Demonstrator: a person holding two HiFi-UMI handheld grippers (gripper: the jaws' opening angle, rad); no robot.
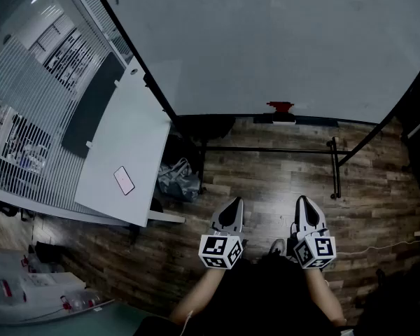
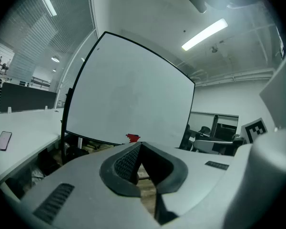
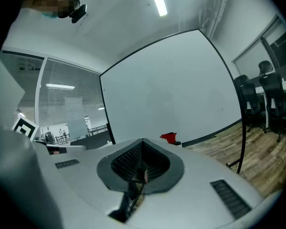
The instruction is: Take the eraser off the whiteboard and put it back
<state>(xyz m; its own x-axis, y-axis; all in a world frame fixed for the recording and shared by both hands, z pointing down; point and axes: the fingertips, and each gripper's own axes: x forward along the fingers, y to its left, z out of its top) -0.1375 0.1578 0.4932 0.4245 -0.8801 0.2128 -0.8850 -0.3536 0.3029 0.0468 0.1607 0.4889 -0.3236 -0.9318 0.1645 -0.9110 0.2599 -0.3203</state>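
A red eraser (image 1: 280, 107) sits at the bottom edge of the big whiteboard (image 1: 266, 40), just above its tray. It also shows small and far off as the eraser (image 2: 132, 138) in the left gripper view and the eraser (image 3: 169, 137) in the right gripper view. Both grippers hang side by side low over the wooden floor, well short of the board, pointing towards it. My left gripper (image 1: 236, 202) (image 2: 139, 146) is shut with nothing in it. My right gripper (image 1: 302, 200) (image 3: 142, 142) is shut and empty too.
A white desk (image 1: 119, 138) stands at the left with a phone (image 1: 124, 180) lying on it. A grey bag (image 1: 178, 180) lies on the floor beside the desk. The whiteboard's black stand bar (image 1: 334, 166) crosses the floor ahead. Office chairs (image 3: 267, 99) stand at the right.
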